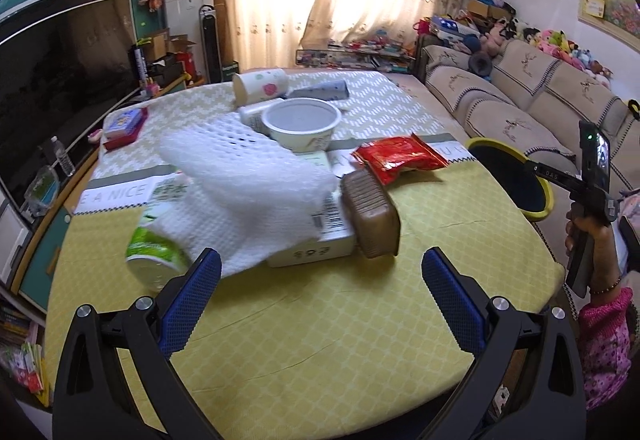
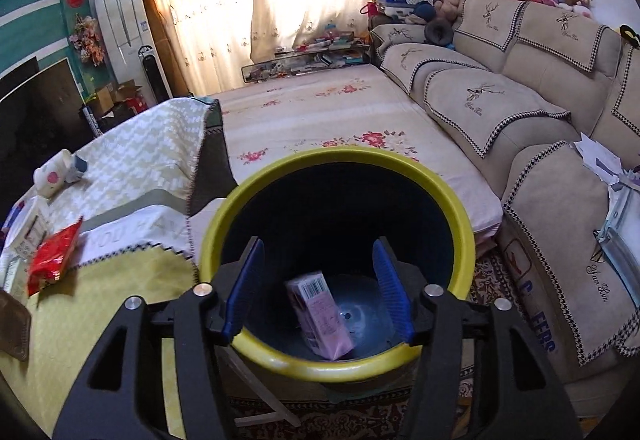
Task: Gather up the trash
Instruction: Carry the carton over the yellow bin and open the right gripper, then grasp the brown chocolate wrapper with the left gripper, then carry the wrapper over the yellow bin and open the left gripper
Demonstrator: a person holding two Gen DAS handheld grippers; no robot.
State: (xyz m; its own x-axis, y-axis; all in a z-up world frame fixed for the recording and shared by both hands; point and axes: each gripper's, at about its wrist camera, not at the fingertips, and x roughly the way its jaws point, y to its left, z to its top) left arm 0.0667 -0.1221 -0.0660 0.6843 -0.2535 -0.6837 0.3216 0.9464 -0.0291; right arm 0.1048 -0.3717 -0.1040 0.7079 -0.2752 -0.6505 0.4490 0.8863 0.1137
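A bench (image 1: 320, 320) covered in a yellow patterned cloth carries a heap of rubbish. The left gripper (image 1: 320, 280) hovers over its near edge, its blue fingers (image 1: 192, 304) spread wide with nothing between them. Just beyond them lies a white foam net (image 1: 248, 192) draped over a green-and-white bottle (image 1: 154, 252) lying on its side and a white carton (image 1: 320, 252). A brown plastic tray (image 1: 372, 216) leans against the carton. Behind it rests a red snack packet (image 1: 400, 158), and farther back stand a white bowl (image 1: 302, 122) and a tipped paper cup (image 1: 260, 84). At the bench's right edge sits a bin (image 1: 548, 200) with a yellow rim. A hand (image 1: 592, 240) in a pink sleeve holds the right gripper (image 2: 320, 292) above that bin (image 2: 340, 364). Its blue fingers (image 2: 390, 288) stand apart and hold nothing. Below them, a pink carton (image 2: 320, 316) lies on the dark floor of the bin. A beige sofa (image 2: 520, 112) runs along the right wall.
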